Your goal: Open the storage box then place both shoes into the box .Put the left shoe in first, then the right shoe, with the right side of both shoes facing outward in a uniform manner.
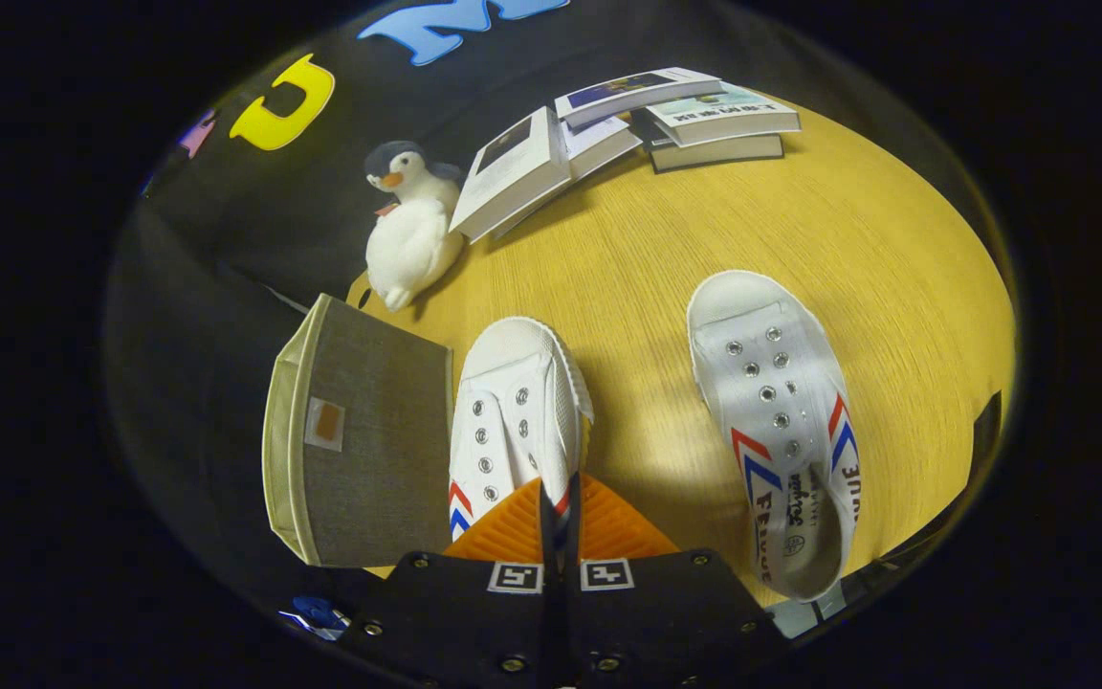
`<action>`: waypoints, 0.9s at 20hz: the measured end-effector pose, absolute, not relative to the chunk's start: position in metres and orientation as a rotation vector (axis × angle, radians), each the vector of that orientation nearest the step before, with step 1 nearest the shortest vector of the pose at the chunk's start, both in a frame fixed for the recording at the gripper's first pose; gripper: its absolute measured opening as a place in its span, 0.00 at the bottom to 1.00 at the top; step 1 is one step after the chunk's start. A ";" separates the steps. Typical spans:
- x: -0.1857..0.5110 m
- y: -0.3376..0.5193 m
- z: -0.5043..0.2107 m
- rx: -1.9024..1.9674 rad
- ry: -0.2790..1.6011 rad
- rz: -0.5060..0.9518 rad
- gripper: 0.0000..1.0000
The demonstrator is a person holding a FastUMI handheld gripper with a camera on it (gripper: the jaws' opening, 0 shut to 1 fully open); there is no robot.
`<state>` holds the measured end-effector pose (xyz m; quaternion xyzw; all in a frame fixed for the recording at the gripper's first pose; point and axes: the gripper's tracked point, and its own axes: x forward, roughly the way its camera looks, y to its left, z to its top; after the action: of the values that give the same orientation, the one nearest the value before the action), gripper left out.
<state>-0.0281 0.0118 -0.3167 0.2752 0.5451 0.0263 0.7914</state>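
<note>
In the gripper view, the gripper [559, 498] had its fingers pressed together on the side wall of the left shoe [511, 421] beside the grey storage box [369, 431], while the right shoe [781, 440] lay apart on the table [848, 249].

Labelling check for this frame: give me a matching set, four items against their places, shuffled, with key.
Items:
1. storage box
2. shoe with the fingers on it
3. plush penguin
4. stack of books

Places:
A. far end of the table, beyond the free shoe
B. right beside the box
C. at the table's edge, beside the gripped shoe
D. leaning by an open book

Pairs: 1-C, 2-B, 3-D, 4-A

The gripper is shut on that shoe's side.
</note>
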 end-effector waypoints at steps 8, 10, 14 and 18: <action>0.000 0.041 -0.240 0.606 1.105 0.118 0.00; 0.009 0.053 -0.222 0.614 1.090 0.138 0.00; 0.025 0.079 -0.200 0.607 1.068 0.166 0.00; 0.037 0.111 -0.191 0.615 1.070 0.194 0.00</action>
<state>0.0365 0.1110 -0.1915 0.2880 0.5008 0.0910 0.8112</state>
